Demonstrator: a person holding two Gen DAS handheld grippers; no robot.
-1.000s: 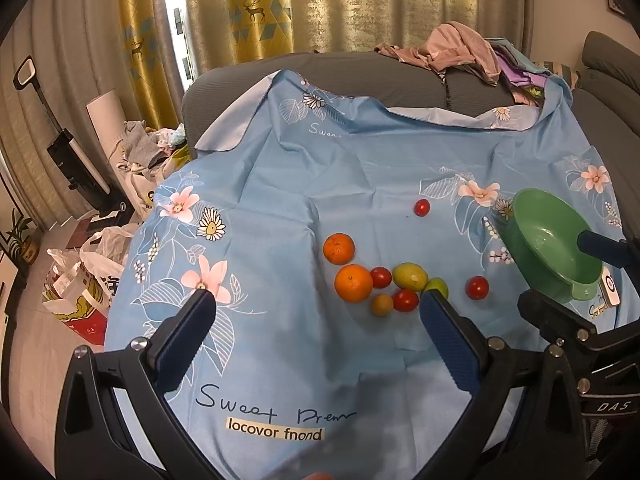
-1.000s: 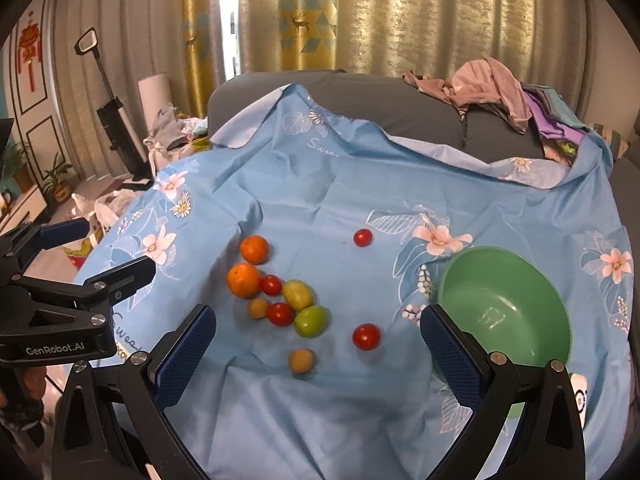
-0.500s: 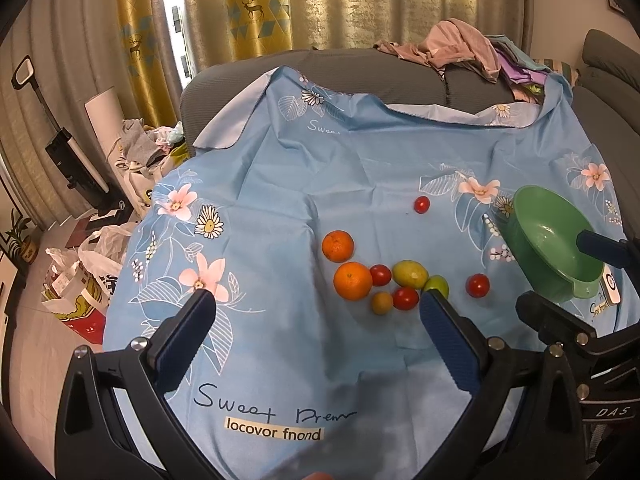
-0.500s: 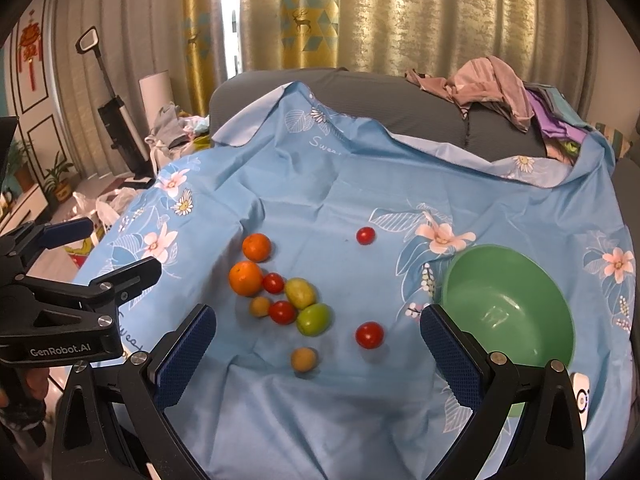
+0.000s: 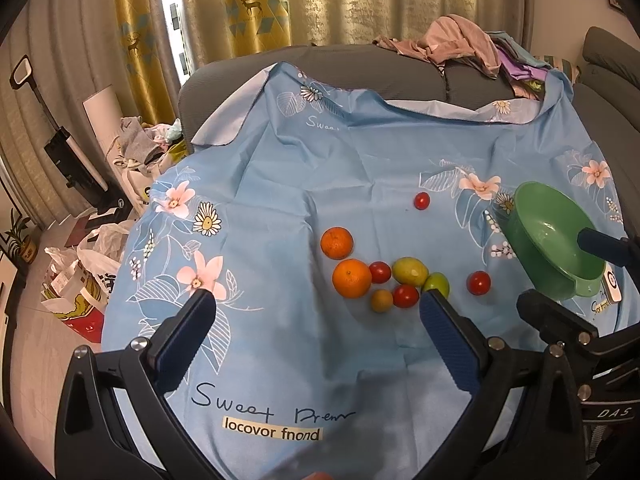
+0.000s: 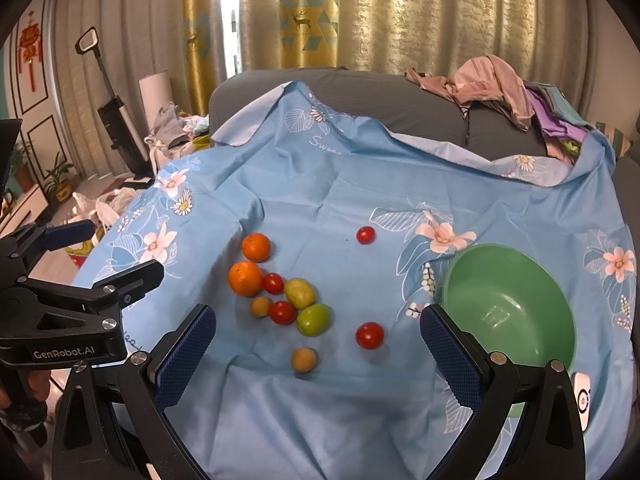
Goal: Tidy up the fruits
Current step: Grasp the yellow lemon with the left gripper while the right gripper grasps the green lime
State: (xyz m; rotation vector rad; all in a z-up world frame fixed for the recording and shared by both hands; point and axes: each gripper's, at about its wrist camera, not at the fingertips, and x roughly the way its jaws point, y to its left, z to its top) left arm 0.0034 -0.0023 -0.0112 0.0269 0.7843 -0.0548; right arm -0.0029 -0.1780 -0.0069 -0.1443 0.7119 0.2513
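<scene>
Fruit lies scattered on a blue flowered cloth (image 6: 328, 184): two oranges (image 6: 245, 278) (image 5: 351, 278), several red tomatoes (image 6: 369, 335) (image 5: 479, 282), a yellow-green fruit (image 6: 299, 293) (image 5: 409, 271), a green one (image 6: 313, 319) and small tan ones (image 6: 303, 359). An empty green bowl (image 6: 508, 304) (image 5: 560, 240) sits at the right. My left gripper (image 5: 314, 314) hovers open, near side of the cluster. My right gripper (image 6: 316, 330) is open too, above the fruit, holding nothing.
A grey sofa (image 6: 360, 92) with a heap of clothes (image 6: 492, 84) backs the cloth. Bags and laundry (image 5: 80, 272) lie on the floor at the left, by a vacuum (image 5: 68, 152). A small white device (image 6: 582, 398) lies beside the bowl.
Both grippers have drifted slightly; the fruit and bowl shifted a little in view. Nothing was picked up or released.
</scene>
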